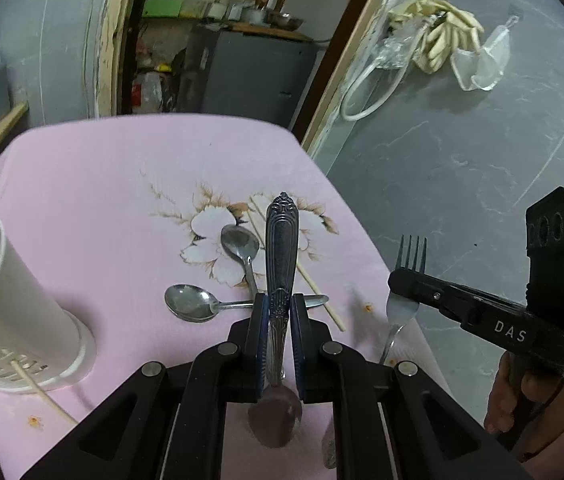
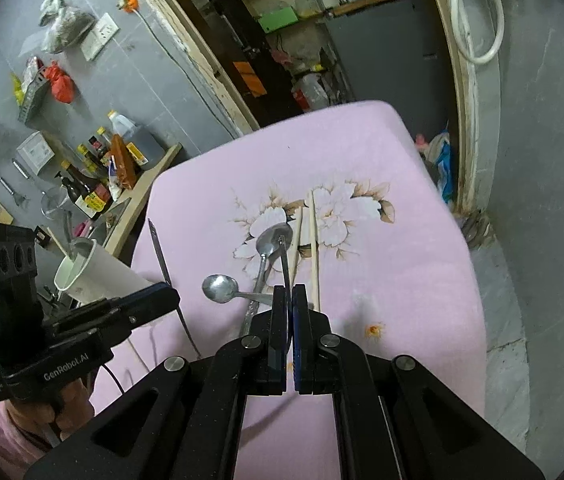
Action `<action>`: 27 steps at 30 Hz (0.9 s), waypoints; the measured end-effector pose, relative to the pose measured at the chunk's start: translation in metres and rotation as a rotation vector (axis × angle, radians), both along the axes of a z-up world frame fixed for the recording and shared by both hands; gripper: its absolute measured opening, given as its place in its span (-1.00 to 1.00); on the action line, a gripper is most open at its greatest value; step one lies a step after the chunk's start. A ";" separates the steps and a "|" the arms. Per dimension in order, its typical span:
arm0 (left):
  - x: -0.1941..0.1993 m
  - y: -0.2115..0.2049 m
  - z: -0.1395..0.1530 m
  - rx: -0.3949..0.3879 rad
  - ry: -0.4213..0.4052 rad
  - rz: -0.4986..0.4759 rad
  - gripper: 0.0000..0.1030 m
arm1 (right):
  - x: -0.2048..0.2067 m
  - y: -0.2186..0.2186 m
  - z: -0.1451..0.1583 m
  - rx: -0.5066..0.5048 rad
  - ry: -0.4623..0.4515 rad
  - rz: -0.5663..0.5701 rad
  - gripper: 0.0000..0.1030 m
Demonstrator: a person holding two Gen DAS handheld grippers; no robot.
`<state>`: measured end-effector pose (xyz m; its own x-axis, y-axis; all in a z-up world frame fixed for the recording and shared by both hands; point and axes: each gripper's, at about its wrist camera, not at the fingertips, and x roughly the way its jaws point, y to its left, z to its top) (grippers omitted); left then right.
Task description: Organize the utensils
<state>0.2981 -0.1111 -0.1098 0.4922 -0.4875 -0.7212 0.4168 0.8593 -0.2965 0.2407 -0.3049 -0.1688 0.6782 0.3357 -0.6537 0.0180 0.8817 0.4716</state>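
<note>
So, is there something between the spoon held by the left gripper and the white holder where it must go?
Nothing visible blocks it. The ornate spoon is lifted above the cloth, and the white holder has an open mouth; one chopstick leans inside.

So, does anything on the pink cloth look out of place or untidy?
Yes. Two spoons lie crossed over the chopsticks on the pink cloth, not sorted. One chopstick pokes out through the base of the white holder.

Shiny metal spoons (image 1: pixel 194 302) and pale wooden chopsticks (image 2: pixel 313 248) lie on matt pink cloth (image 1: pixel 102 200).
</note>
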 end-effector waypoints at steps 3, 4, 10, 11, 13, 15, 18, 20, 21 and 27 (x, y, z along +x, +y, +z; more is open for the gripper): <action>-0.008 0.005 0.011 -0.007 -0.048 -0.002 -0.80 | -0.011 0.002 0.014 -0.022 -0.039 -0.010 -0.95; -0.011 0.008 0.015 -0.012 -0.066 0.000 -0.80 | -0.014 0.004 0.020 -0.032 -0.054 -0.014 -0.95; -0.016 0.022 0.034 -0.039 -0.144 0.010 -0.98 | -0.026 0.016 0.047 -0.076 -0.104 -0.020 -0.95; -0.016 0.023 0.036 -0.043 -0.150 0.010 -0.98 | -0.027 0.017 0.049 -0.082 -0.104 -0.019 -0.95; -0.012 0.026 0.035 -0.043 -0.138 0.002 -0.98 | -0.029 0.020 0.051 -0.088 -0.102 -0.024 -0.95; -0.009 0.029 0.029 -0.051 -0.112 0.010 -0.98 | -0.032 0.019 0.052 -0.082 -0.099 -0.025 -0.95; -0.010 0.031 0.022 -0.038 -0.088 0.025 -0.98 | -0.036 0.019 0.050 -0.092 -0.092 -0.028 -0.95; -0.013 0.035 0.017 -0.028 -0.086 0.037 -0.98 | -0.038 0.015 0.044 -0.086 -0.074 -0.040 -0.95; -0.015 0.035 0.014 -0.019 -0.082 0.044 -0.98 | -0.038 0.012 0.041 -0.079 -0.067 -0.048 -0.95; 0.002 0.022 -0.021 0.054 0.024 0.035 -0.90 | -0.040 -0.003 0.026 -0.063 -0.037 -0.074 -0.95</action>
<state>0.3004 -0.0886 -0.1304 0.4903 -0.4306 -0.7578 0.3798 0.8881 -0.2590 0.2011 -0.3077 -0.1430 0.7238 0.2428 -0.6458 0.0679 0.9064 0.4169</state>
